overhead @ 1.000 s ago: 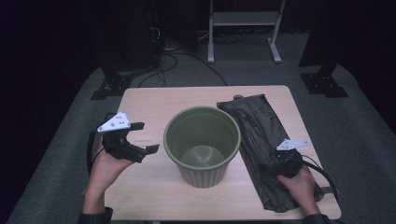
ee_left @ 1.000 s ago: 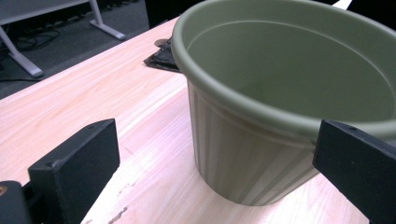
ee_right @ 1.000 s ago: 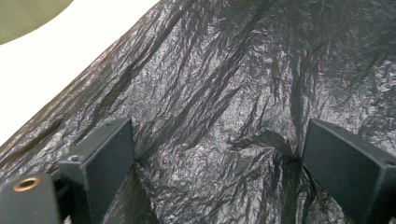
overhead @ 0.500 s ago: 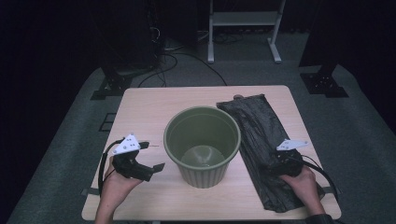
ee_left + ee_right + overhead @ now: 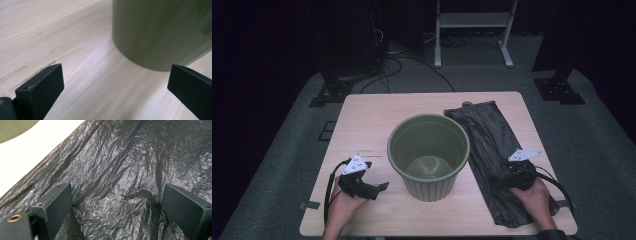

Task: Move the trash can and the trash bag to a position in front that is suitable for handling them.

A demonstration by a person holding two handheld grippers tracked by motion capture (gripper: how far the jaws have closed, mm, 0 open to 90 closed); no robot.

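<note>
An olive-green plastic bin [image 5: 428, 154] stands upright and empty in the middle of the wooden table [image 5: 372, 115]. A crumpled black plastic bag [image 5: 489, 145] lies flat to its right. My left gripper [image 5: 379, 188] rests low on the table left of the bin, open, its jaws wide apart and pointing at the bin's wall [image 5: 160, 32]. My right gripper [image 5: 507, 172] is open and pressed down onto the bag [image 5: 120, 170]; its fingers [image 5: 57, 205] dent the film, with a small fold raised between them.
The table's front edge [image 5: 432, 234] lies just below both hands. Behind the table stand a white metal frame [image 5: 472, 30], dark stand feet [image 5: 329, 92] and cables on grey carpet.
My left gripper has come down and toward the front edge, settling on the table beside the bin. The right gripper has stayed on the bag.
</note>
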